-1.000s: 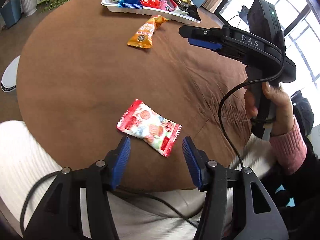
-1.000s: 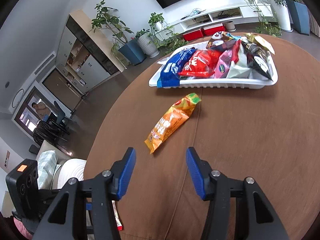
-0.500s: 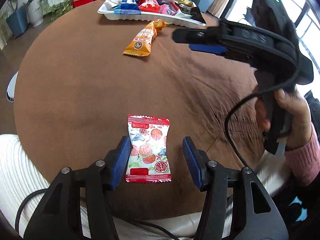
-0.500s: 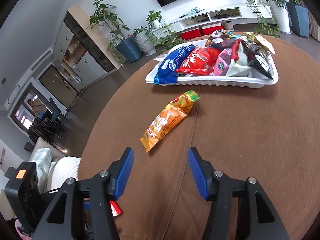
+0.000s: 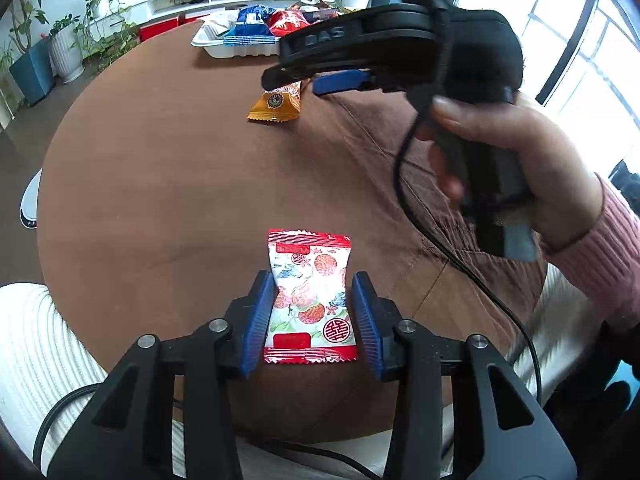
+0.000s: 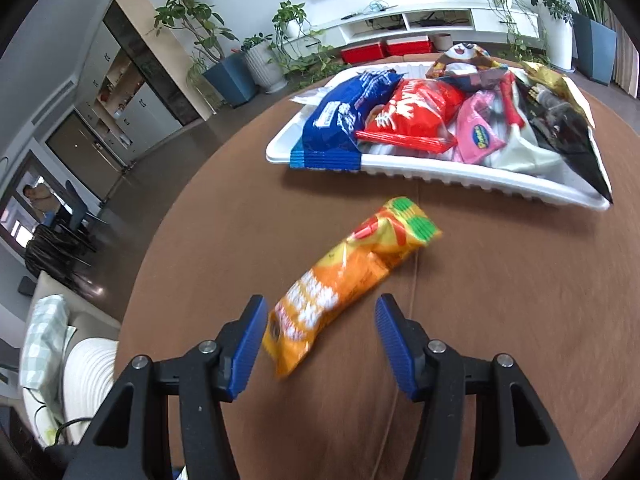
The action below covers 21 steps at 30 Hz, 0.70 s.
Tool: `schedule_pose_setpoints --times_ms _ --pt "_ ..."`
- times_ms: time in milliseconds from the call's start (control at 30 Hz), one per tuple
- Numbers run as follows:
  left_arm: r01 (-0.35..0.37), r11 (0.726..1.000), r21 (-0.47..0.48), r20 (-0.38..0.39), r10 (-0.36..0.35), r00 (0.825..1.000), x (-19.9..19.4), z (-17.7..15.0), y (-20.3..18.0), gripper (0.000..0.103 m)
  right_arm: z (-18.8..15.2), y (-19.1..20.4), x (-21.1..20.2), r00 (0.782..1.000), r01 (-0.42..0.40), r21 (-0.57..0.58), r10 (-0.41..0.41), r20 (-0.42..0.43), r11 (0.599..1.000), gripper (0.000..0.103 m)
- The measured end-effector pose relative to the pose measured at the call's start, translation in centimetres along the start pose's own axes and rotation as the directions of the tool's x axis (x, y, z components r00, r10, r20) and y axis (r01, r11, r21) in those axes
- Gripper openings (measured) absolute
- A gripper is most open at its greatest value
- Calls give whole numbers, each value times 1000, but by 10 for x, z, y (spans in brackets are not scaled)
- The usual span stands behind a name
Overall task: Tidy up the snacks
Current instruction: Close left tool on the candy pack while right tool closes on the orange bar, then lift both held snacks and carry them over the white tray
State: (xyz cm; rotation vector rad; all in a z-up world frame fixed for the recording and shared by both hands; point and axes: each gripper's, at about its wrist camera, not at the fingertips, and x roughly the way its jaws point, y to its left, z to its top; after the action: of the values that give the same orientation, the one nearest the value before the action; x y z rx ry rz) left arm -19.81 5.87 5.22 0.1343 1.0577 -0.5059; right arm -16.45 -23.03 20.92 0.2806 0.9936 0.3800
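Observation:
A red and white candy packet (image 5: 310, 296) lies on the round brown table near its front edge. My left gripper (image 5: 314, 286) is open, its blue pads either side of the packet's lower half, close to its edges. An orange snack packet (image 6: 344, 280) lies mid-table; it also shows in the left wrist view (image 5: 276, 102). My right gripper (image 6: 320, 312) is open just above its near end, which sits between the pads. The right gripper also shows in the left wrist view (image 5: 340, 80), held by a hand.
A white tray (image 6: 460, 174) filled with several snack bags stands at the far side of the table; it also shows in the left wrist view (image 5: 240, 49). A white ribbed cushion (image 5: 36, 344) lies by the table's near left edge. Potted plants stand beyond.
My left gripper has moved forward so its pads flank the candy packet and has narrowed. My right gripper has moved forward and down over the near end of the orange packet.

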Motion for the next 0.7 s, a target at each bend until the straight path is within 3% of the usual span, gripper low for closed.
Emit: schedule_pose_setpoints --times_ms 267,400,467,567,700 --pt "-12 1000 22 28 12 1000 -3 -5 -2 34 16 20 18 994 104 -142 -108 -23 984 60" --pt "-12 1000 25 35 12 999 -5 -7 -3 34 13 34 25 985 162 -276 -171 -8 948 42" --pt "-13 1000 26 38 12 999 -6 -9 -4 34 10 34 22 988 142 -304 -153 -12 942 29" --pt "-21 999 37 44 19 999 -7 -11 -5 33 9 28 16 993 100 -287 -114 -32 953 21" --pt "-17 999 40 48 15 999 -9 -14 -5 30 5 3 3 999 -10 -174 1 -53 985 20"
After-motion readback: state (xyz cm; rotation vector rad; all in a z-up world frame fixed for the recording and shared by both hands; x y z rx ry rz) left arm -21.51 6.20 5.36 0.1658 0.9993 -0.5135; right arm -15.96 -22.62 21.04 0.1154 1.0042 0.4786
